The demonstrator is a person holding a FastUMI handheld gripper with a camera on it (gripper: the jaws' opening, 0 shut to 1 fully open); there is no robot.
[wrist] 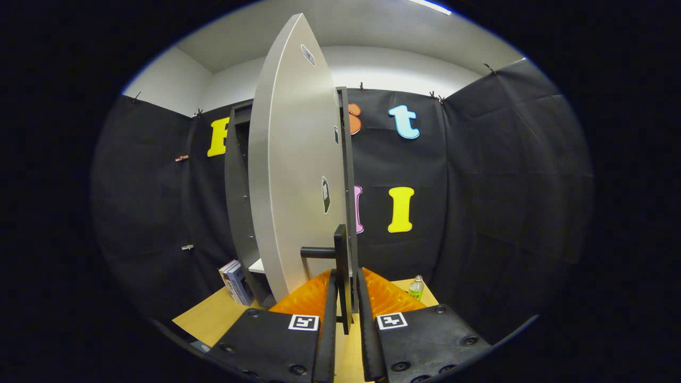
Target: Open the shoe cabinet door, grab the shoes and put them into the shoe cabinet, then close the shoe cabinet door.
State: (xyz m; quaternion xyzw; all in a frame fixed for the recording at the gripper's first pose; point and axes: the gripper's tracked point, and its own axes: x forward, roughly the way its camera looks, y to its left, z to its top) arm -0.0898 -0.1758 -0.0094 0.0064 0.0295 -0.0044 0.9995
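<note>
1. Tongs (347, 287): I see the two fingers nearly closed, with the door's black handle (340, 260) standing upright in the narrow gap between them. Both fingers look pressed on the handle bar, though I cannot tell how firm the contact is.
2. Handle: a vertical black bar with a short horizontal stub joining it to the door face, low on the door.
3. Door (290, 170): pale grey panel, swung open and seen almost edge-on, rising tall just ahead of the fingers. Small dark stickers sit on its face.
4. Cabinet (239, 202): dark grey carcass to the left behind the door, standing on the tabletop; one pale shelf edge (257, 266) shows low inside. I cannot see far enough in to tell what it holds.
5. Tabletop (213, 316): light wood, showing on both sides of the fingers.
6. Books (235, 282): a small leaning stack on the tabletop, just left of the cabinet's foot.
7. Bottle (416, 288): small, greenish, upright on the tabletop, right of the fingers and beyond them.
8. Booth wall (479, 202): black cloth behind everything.
</note>
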